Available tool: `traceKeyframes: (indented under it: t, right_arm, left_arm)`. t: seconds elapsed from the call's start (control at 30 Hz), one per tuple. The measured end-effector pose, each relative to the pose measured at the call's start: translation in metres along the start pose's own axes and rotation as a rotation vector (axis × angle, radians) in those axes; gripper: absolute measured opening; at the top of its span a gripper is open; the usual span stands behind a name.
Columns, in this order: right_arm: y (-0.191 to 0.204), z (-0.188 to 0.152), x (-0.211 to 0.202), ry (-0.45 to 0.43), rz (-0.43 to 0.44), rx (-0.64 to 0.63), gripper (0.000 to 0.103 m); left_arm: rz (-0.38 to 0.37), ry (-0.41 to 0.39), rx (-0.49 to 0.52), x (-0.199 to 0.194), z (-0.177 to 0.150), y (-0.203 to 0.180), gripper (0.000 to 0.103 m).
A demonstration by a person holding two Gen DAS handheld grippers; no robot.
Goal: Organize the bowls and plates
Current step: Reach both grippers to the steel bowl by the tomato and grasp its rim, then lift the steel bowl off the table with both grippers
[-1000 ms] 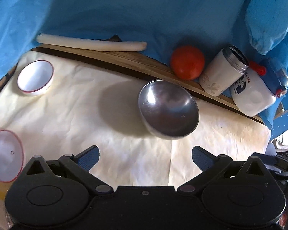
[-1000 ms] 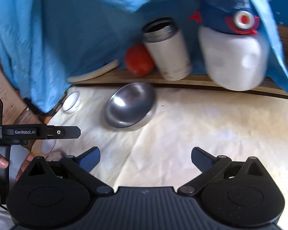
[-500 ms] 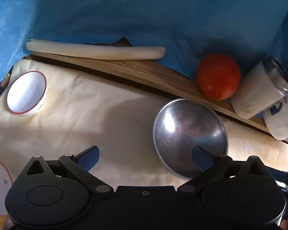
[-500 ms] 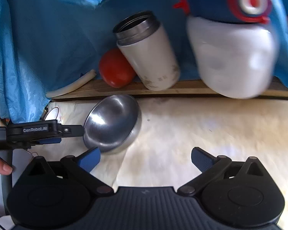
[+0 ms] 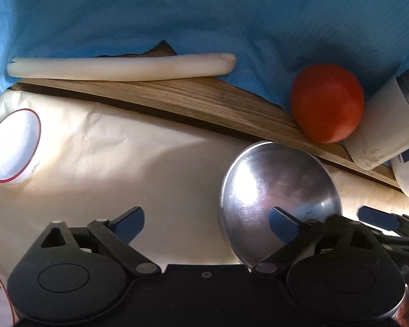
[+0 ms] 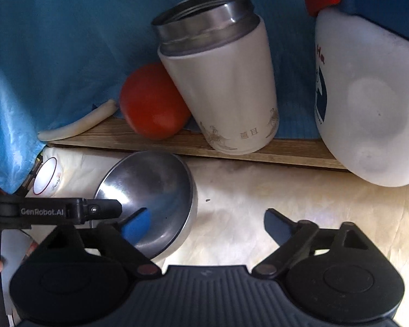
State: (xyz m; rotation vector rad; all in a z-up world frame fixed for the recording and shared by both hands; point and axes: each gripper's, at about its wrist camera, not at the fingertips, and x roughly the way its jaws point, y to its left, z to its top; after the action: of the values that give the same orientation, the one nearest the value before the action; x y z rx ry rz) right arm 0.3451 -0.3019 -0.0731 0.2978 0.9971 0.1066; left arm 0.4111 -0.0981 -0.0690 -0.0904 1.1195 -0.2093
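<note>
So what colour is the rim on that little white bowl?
Red, a thin line round the small white bowl, clearest in the left wrist view.

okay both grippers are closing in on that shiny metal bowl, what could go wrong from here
The round steel bowl sits tilted, and both open grippers, left and right, each have one finger over it. A one-sided push could spin or flip it. The grippers are crowded together and may collide. The red tomato and open white steel-rimmed flask stand just behind; a shoved bowl could knock them.
</note>
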Motion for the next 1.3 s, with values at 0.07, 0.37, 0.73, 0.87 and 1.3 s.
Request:
traceKeyframes:
  t: [0.07, 0.37, 0.73, 0.87, 1.3]
  right_arm:
    - [0.000, 0.000, 0.002, 0.014, 0.000, 0.005, 0.081]
    - [-0.001, 0.001, 0.010, 0.054, 0.052, 0.032, 0.039]
    - [0.001, 0.004, 0.014, 0.079, 0.101, 0.035, 0.018]
    - [0.004, -0.003, 0.009, 0.084, 0.096, 0.010, 0.016]
    - [0.001, -0.056, -0.046, 0.221, 0.149, -0.082, 0.016]
  left_arm:
    - [-0.011, 0.008, 0.007, 0.002, 0.001, -0.001, 0.087]
    - [-0.050, 0.019, 0.016, 0.004, -0.002, -0.007, 0.054]
    - [-0.084, 0.003, -0.037, 0.002, -0.016, -0.007, 0.015]
    - [-0.085, 0.006, -0.043, -0.005, -0.024, -0.006, 0.014]
    - [-0.113, 0.117, 0.028, -0.053, -0.103, -0.039, 0.015]
